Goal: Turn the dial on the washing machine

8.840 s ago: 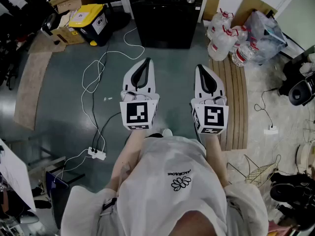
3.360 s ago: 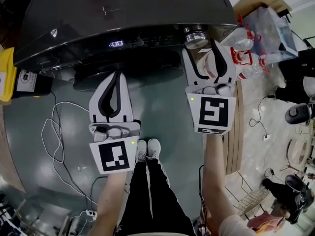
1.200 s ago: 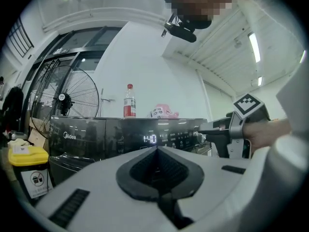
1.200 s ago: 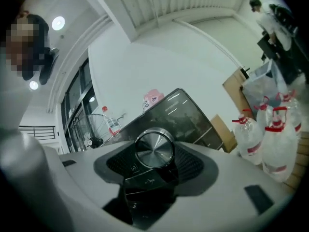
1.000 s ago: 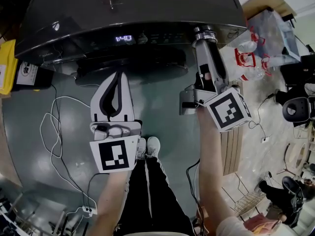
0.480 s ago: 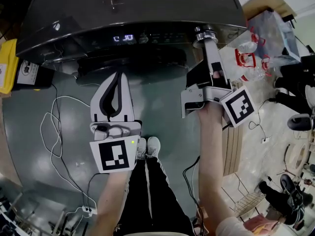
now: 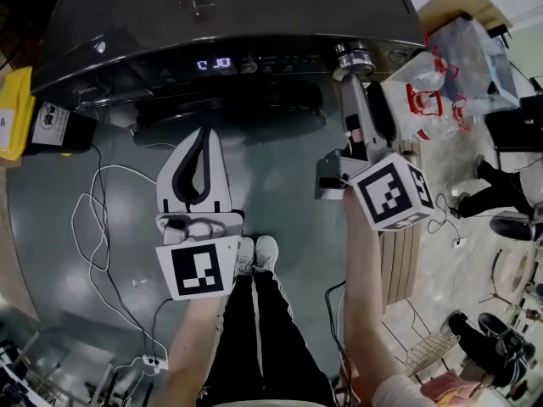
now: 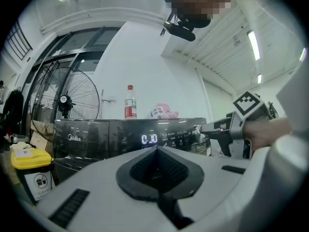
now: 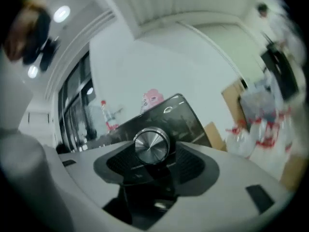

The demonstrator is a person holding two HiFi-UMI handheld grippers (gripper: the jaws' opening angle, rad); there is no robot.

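Note:
The black washing machine (image 7: 229,15) stands in front of me, its lit display (image 7: 221,63) on the front panel. Its silver dial (image 7: 354,58) sits at the panel's right end. My right gripper (image 7: 355,78) is rolled on its side and shut on the dial. In the right gripper view the dial (image 9: 151,145) fills the space between the pads of the right gripper (image 9: 154,162). My left gripper (image 7: 204,134) hangs shut and empty, short of the machine's door. The left gripper view shows the left gripper (image 8: 156,152), the display (image 8: 149,139) and the dial (image 8: 197,132).
Water bottles (image 7: 424,100) and a plastic bag (image 7: 471,53) lie to the machine's right beside a wooden pallet (image 7: 397,253). A yellow bin (image 7: 13,100) is at the left, with cables (image 7: 93,219) on the floor. A bottle (image 8: 129,103) and a pink toy (image 8: 161,112) stand on the machine.
My right gripper has stayed on the dial and twisted about its own axis, its marker cube swinging round. The display's reading differs from a second ago. The left gripper has not moved.

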